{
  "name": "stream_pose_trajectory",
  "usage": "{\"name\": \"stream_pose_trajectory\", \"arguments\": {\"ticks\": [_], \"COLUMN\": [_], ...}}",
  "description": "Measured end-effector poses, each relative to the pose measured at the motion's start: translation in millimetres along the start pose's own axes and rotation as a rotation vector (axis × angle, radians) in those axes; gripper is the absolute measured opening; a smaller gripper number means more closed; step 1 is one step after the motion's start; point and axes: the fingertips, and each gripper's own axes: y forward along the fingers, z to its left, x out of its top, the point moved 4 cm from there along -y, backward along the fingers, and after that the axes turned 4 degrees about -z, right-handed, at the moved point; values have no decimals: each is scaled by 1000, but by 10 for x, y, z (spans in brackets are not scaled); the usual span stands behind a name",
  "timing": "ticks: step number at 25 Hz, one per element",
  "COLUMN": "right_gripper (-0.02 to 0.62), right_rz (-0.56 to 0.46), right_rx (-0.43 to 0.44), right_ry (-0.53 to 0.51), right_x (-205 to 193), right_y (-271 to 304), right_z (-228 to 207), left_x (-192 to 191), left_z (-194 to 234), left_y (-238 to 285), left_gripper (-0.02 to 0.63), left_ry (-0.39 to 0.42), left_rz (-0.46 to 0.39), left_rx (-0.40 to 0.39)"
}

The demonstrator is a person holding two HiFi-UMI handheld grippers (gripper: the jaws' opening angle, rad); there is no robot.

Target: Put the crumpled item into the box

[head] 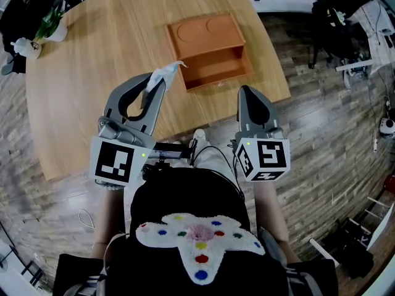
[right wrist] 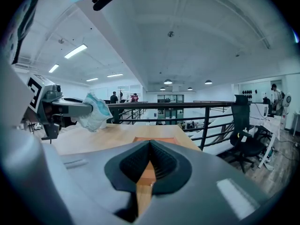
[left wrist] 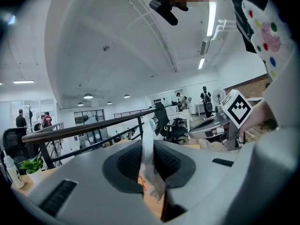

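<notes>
A crumpled white wrapper (head: 165,73) with a blue tint is pinched at the tip of my left gripper (head: 159,82), which hovers over the wooden table (head: 86,85), just left of the box's near corner. In the left gripper view the wrapper (left wrist: 149,161) stands upright between the shut jaws. The orange-brown open box (head: 210,51) sits in front of both grippers, its opening towards me. My right gripper (head: 245,91) is shut with nothing in it, just past the table's near edge, right of the box. The right gripper view shows the left gripper (right wrist: 65,108) holding the wrapper (right wrist: 96,111), and the box (right wrist: 164,139) ahead.
A potted plant (head: 52,24) and a small white object (head: 28,47) stand at the table's far left. The table's curved near edge (head: 185,128) runs under the grippers. A black railing (right wrist: 211,106) and office chairs (right wrist: 246,142) lie beyond the table.
</notes>
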Motion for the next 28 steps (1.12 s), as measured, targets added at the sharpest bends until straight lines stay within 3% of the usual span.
{"name": "stream_pose_trajectory", "arguments": {"ticks": [13,28], "right_gripper": [9,9], "right_rz": [15,76], "right_rx": [-45,-109], "right_ry": [29,34], "right_x": [-46,-244], "right_y": [-53,-233], "right_z": [-135,-413], "left_x": [-142,-633], "left_z": [-44,-282], "left_y": [425,1256], "left_gripper": [51,51], "left_ry": [-29,-9], "left_rz": [17,123], "left_rx": [-78,-221]}}
